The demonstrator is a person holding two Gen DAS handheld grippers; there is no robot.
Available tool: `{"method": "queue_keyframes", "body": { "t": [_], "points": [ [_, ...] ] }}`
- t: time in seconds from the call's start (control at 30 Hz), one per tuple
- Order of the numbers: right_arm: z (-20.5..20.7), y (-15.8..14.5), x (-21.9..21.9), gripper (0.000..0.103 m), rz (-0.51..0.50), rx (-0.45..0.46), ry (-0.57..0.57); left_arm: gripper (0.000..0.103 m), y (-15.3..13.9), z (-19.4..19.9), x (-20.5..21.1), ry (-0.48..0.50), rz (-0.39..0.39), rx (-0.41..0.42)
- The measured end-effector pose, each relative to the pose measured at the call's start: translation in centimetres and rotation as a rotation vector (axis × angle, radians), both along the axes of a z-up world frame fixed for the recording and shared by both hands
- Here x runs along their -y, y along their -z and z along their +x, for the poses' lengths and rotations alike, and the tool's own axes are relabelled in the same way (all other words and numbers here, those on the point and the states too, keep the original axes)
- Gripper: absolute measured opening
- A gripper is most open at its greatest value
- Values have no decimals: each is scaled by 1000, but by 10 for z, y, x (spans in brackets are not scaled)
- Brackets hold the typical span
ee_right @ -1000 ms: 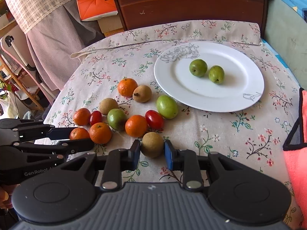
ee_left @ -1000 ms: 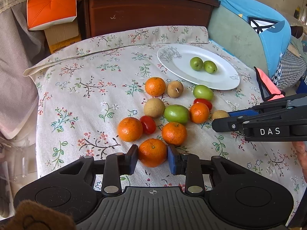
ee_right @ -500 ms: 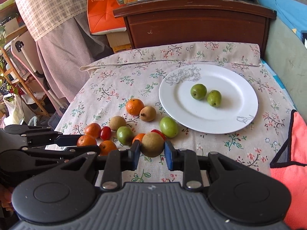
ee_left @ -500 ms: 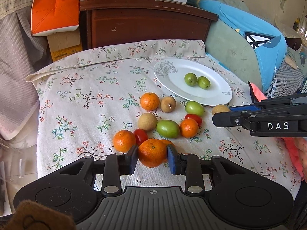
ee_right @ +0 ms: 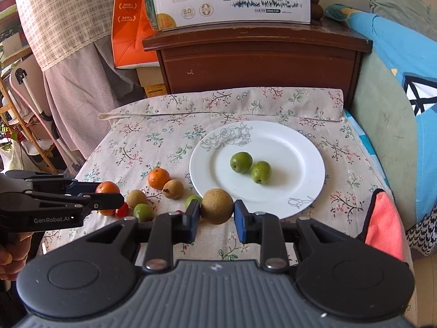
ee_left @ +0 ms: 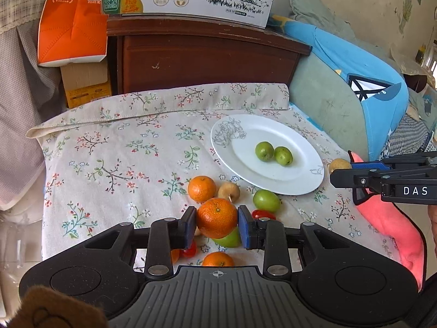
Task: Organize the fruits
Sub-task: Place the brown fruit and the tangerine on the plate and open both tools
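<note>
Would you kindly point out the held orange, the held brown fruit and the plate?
Orange (ee_left: 216,217): left wrist view, middle of its peel between the blue pads.
Brown fruit (ee_right: 217,205): right wrist view, centre of its rough skin.
Plate (ee_right: 300,191): right wrist view, bare white surface right of the two green fruits.

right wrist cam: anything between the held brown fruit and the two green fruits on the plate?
No. In the right wrist view only bare plate lies between the brown fruit, clamped in the right gripper, and the green fruits.
</note>
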State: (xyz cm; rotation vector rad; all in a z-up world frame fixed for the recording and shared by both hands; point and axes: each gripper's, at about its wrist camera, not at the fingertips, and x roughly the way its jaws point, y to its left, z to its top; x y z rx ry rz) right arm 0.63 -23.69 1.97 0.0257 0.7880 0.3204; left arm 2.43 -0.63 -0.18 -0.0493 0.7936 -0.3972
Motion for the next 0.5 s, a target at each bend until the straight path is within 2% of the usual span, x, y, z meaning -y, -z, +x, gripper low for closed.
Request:
{"method": "queue_keyframes", "body": {
  "t": [0.23,0.5],
  "points": [
    [15,-2,17,27,12,12,55,30,-4,28,21,49,2,17],
    [38,6,30,27,28,-12,109,30,-3,59,42,82,-34,4]
  ]
}}
